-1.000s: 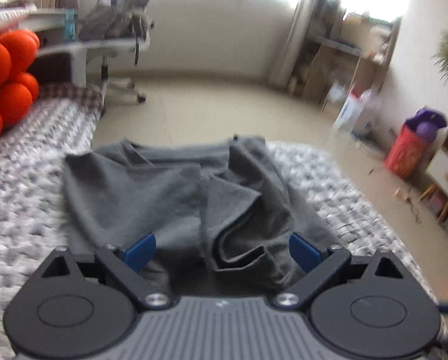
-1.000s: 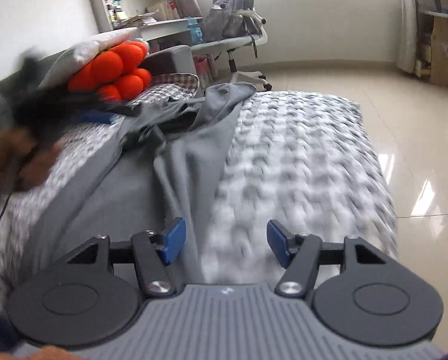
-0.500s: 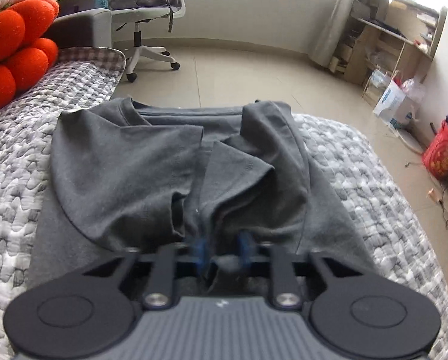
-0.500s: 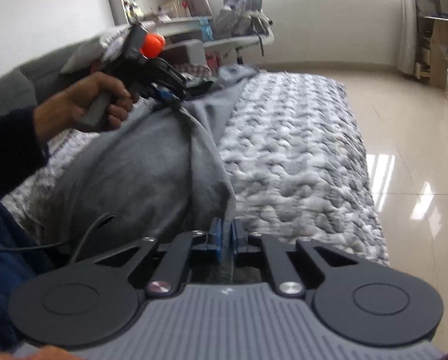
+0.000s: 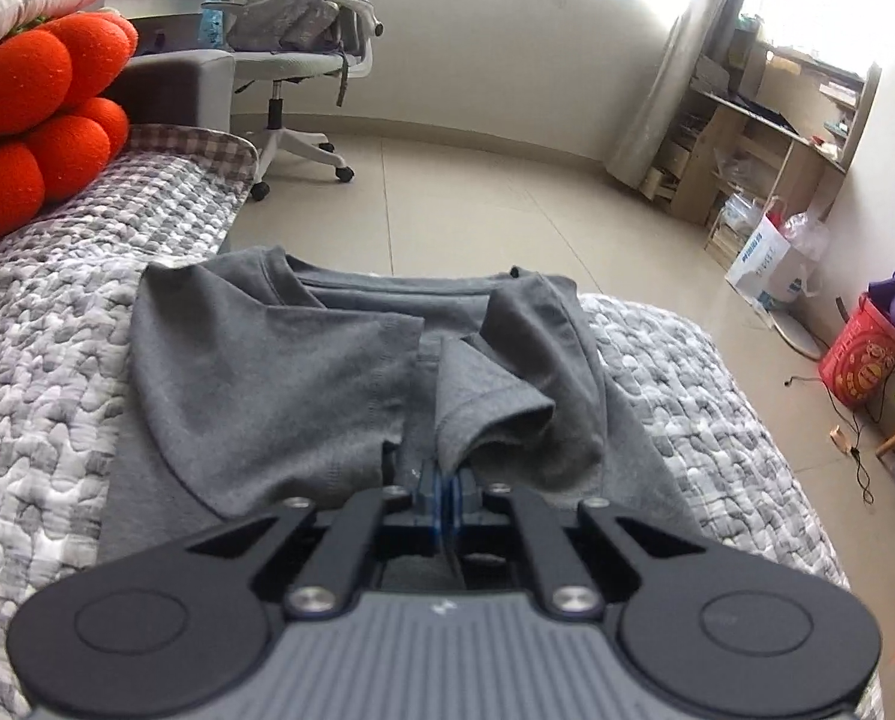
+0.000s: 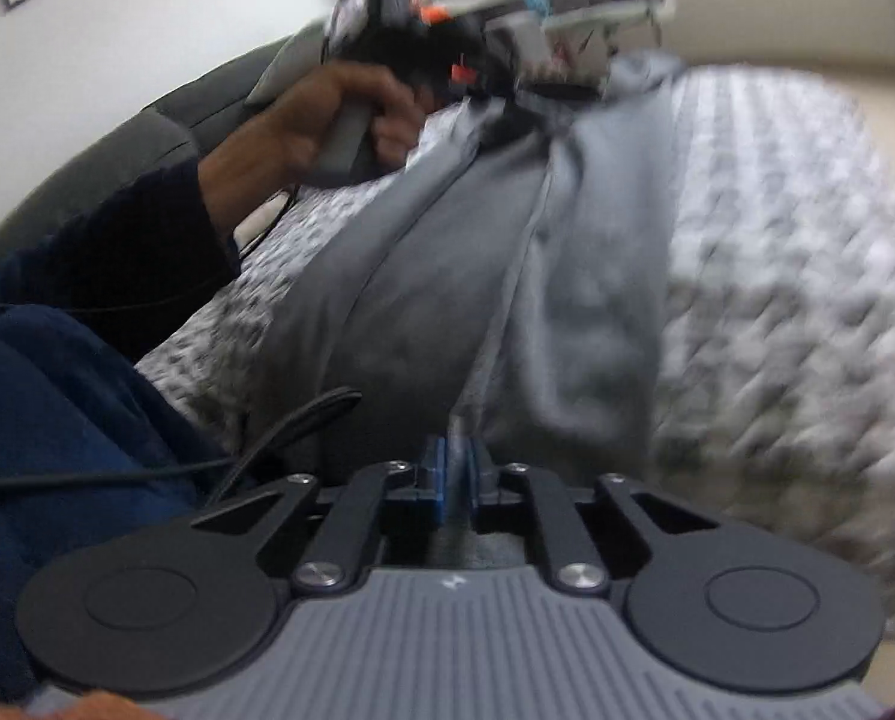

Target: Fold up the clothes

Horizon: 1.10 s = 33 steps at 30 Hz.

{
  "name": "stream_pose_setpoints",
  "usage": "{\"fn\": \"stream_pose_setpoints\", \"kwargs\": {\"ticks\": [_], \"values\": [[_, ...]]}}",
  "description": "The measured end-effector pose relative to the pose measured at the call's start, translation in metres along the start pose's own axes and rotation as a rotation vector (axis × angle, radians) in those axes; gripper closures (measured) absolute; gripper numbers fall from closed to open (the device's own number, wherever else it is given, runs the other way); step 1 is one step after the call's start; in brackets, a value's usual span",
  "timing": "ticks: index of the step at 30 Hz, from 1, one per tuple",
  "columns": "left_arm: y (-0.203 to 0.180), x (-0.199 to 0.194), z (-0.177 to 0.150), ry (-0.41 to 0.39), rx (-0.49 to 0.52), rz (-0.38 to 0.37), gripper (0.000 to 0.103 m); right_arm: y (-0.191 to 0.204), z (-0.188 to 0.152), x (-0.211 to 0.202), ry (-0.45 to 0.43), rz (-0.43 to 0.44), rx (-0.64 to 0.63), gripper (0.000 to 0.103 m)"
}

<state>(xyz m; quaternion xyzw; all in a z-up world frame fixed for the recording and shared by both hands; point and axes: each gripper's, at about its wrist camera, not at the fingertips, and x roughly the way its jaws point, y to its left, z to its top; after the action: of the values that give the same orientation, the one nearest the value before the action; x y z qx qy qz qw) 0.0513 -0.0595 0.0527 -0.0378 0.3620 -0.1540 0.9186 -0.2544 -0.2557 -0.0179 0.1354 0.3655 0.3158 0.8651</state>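
Both grippers spread wide a sec ago; now your left gripper (image 5: 446, 495) pinches the grey shirt's (image 5: 279, 384) hem w/ pads together. Right gripper (image 6: 454, 480) grips another edge, jaws easing open. Shirt lies on the quilted bed (image 5: 45, 312).

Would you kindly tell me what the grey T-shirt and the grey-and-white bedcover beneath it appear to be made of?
The grey T-shirt looks like soft matte cotton jersey: it drapes in loose folds and shows stitched sleeve hems. The grey-and-white bedcover appears to be a padded quilted textile, with a puffy, pebbled surface; its fibre can't be told.
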Motion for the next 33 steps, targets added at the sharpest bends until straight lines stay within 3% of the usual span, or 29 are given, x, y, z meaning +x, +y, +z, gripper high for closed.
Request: {"fn": "stream_pose_setpoints", "kwargs": {"ticks": [2, 6, 11, 12, 13, 14, 16, 17, 19, 21, 23, 25, 27, 29, 33], "values": [[0.001, -0.003, 0.001, -0.016, -0.001, -0.007, 0.100, -0.001, -0.001, 0.006, 0.010, 0.055, 0.029, 0.091], [0.003, -0.004, 0.004, -0.024, -0.012, -0.024, 0.100, -0.001, 0.003, 0.005, -0.022, 0.067, 0.042, 0.090], [0.003, 0.004, 0.001, -0.012, 0.028, -0.024, 0.100, -0.007, 0.011, -0.070, -0.163, -0.151, -0.059, 0.087], [0.002, 0.004, 0.001, -0.014, 0.035, -0.025, 0.100, -0.005, 0.006, -0.090, -0.151, -0.286, -0.158, 0.084], [0.002, 0.003, 0.001, -0.016, 0.042, -0.025, 0.100, 0.000, -0.004, -0.099, -0.068, -0.453, -0.299, 0.081], [0.002, 0.003, 0.002, -0.016, 0.041, -0.027, 0.100, 0.004, -0.015, -0.108, 0.017, -0.618, -0.440, 0.069], [0.000, 0.003, 0.005, -0.002, 0.037, -0.019, 0.100, 0.002, -0.042, -0.111, 0.268, -0.935, -0.708, 0.064], [-0.003, 0.003, 0.006, 0.004, 0.042, -0.011, 0.100, -0.001, -0.057, -0.110, 0.356, -1.042, -0.798, 0.064], [-0.013, 0.002, 0.007, 0.002, 0.082, 0.018, 0.100, 0.006, -0.067, -0.112, 0.313, -1.051, -0.818, 0.064], [-0.020, -0.003, 0.004, -0.019, 0.103, 0.043, 0.100, 0.023, -0.064, -0.111, 0.120, -0.890, -0.704, 0.064], [-0.018, -0.007, 0.002, -0.027, 0.062, 0.043, 0.100, 0.040, -0.067, -0.088, -0.062, -0.759, -0.652, 0.064], [-0.015, -0.010, -0.002, -0.036, 0.032, 0.049, 0.100, 0.056, -0.073, -0.054, -0.164, -0.659, -0.634, 0.066], [-0.013, -0.010, -0.003, -0.027, 0.036, 0.065, 0.100, 0.067, -0.079, -0.021, -0.212, -0.580, -0.614, 0.076], [-0.012, -0.012, -0.002, -0.022, 0.048, 0.080, 0.099, 0.074, -0.084, 0.004, -0.218, -0.523, -0.584, 0.078], [-0.017, -0.017, 0.008, -0.026, 0.093, 0.100, 0.099, 0.083, -0.089, 0.041, -0.196, -0.575, -0.624, 0.078]]}}
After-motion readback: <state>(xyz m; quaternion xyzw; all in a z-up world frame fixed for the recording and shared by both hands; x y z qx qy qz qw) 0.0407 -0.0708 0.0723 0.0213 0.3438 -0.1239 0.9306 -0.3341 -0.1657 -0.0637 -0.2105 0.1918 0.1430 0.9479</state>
